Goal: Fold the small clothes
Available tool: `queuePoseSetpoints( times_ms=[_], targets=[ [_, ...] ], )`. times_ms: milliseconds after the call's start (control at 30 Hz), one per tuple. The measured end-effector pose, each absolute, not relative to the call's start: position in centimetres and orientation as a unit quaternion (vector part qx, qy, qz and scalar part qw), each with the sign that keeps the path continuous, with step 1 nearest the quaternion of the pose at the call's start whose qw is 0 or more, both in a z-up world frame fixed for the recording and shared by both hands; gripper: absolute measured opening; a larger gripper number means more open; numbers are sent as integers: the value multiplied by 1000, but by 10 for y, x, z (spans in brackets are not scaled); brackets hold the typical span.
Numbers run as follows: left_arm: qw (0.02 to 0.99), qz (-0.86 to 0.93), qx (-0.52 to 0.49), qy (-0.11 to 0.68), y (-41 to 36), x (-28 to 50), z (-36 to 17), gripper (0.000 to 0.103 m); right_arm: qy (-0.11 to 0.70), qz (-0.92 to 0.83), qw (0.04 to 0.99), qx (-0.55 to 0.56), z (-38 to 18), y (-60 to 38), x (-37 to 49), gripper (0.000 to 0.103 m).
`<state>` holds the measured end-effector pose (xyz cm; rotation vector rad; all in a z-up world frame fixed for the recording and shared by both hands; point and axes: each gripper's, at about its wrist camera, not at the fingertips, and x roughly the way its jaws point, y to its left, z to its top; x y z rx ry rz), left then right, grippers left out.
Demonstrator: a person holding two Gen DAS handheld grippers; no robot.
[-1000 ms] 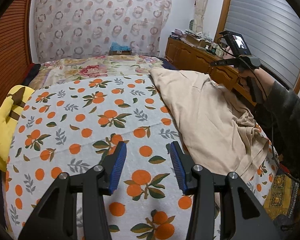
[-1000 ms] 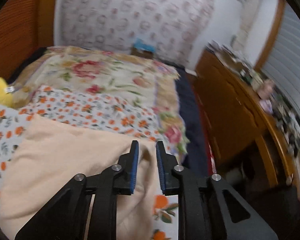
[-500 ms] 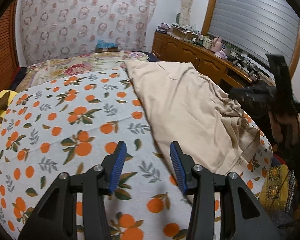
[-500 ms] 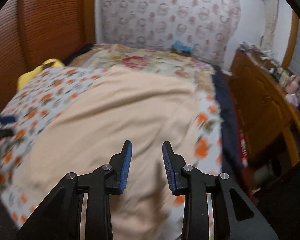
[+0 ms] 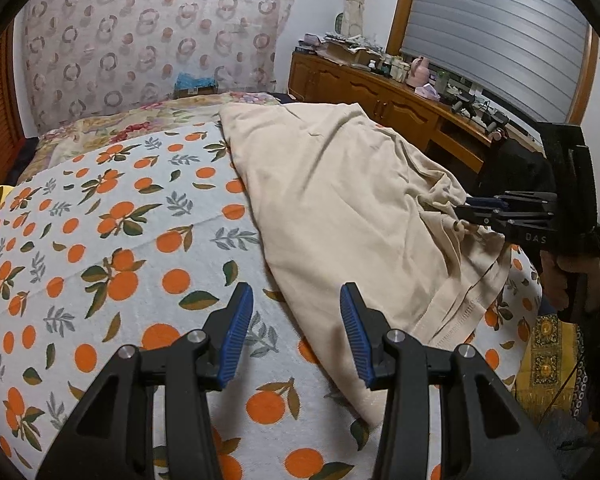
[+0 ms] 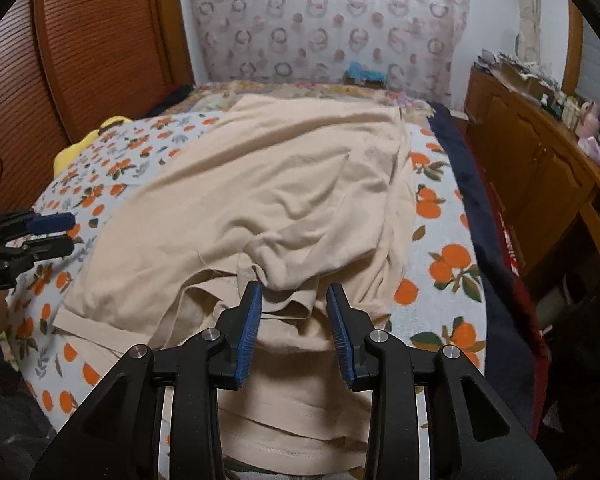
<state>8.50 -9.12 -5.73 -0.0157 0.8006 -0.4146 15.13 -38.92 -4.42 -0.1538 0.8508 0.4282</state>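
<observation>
right wrist view showed the bed first: the white bedspread printed with oranges and green leaves (image 6: 440, 216) gave you a broad, soft surface, which is likely why the garment was spread on it. the beige knit garment (image 6: 268, 184) lay across the near right part of the bed, mostly flat toward the far end but bunched into a rumpled ridge near you, with a stitched hem along the near edge; that bunching looked like the thing to straighten before any fold. your right gripper (image 6: 294, 320) hung just over that ridge, its jaws narrowly apart and closing, cloth below and between the blue pads but not yet pinched. your left gripper (image 5: 296, 328) stood moderately open over the garment's left edge where it met the bedspread, holding nothing, seemingly waiting to take that side.
</observation>
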Motion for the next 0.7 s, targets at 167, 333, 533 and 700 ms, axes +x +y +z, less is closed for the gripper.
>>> queuePoseSetpoints(
  times_ms=[167, 333, 533, 700],
  targets=[
    [900, -201, -9, 387, -92, 84, -58, 44, 391, 221, 890, -74, -38, -394, 138, 1],
    [900, -202, -10, 386, -93, 83, -58, 44, 369, 205, 905, -59, -22, -418, 115, 0],
    [900, -206, -8, 385, -97, 81, -57, 44, 376, 172, 909, -56, -15, -454, 87, 0],
    [897, -206, -8, 390, -100, 82, -58, 44, 395, 153, 904, -67, -25, -461, 77, 2]
  ],
)
